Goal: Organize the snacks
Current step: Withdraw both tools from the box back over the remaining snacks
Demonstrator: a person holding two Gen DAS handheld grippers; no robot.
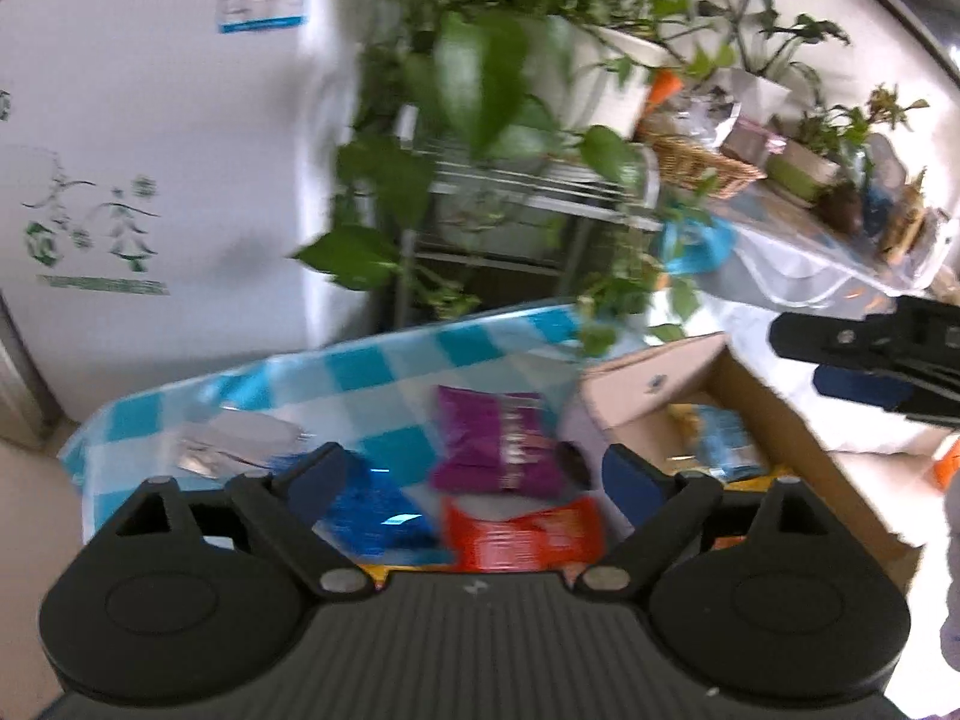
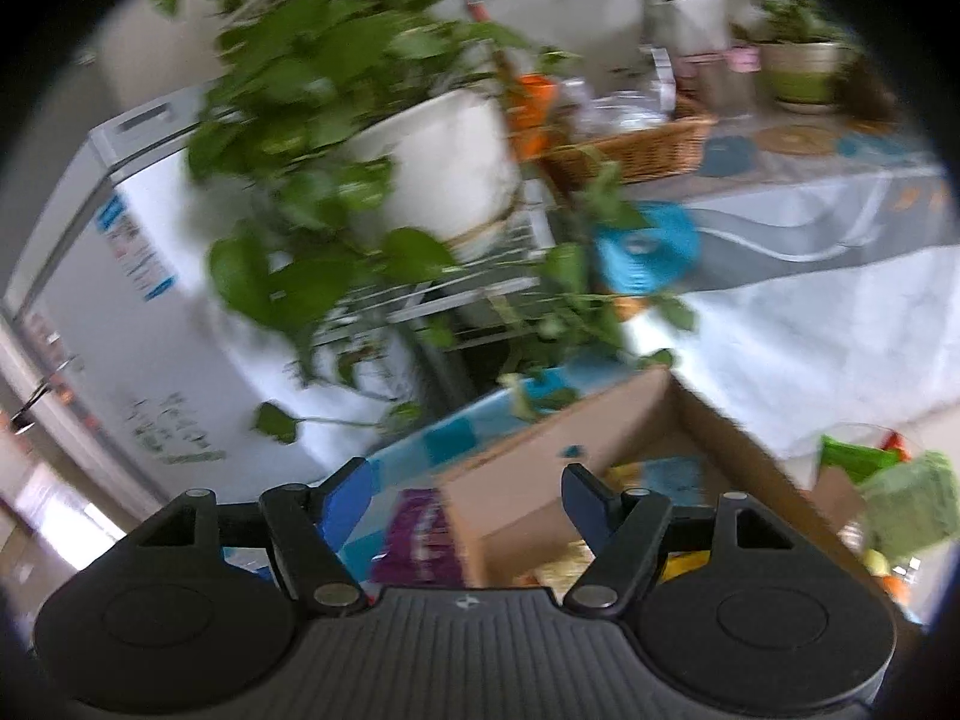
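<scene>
Both grippers' fingers (image 1: 324, 477) apart, tilted downward

glossy checked tablecloth (image 1: 384, 360), matt cardboard box (image 1: 636, 396), shiny foil snack packets (image 1: 492, 450)

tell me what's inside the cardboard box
The cardboard box holds a light blue packet and some yellow wrapping. Its near part is hidden behind the left gripper, so anything else inside cannot be seen.

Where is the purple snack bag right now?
In the left wrist view the purple snack bag lies on the blue checked tablecloth, just left of the cardboard box, with the red packet in front of it and the blue packet nearby.
</scene>
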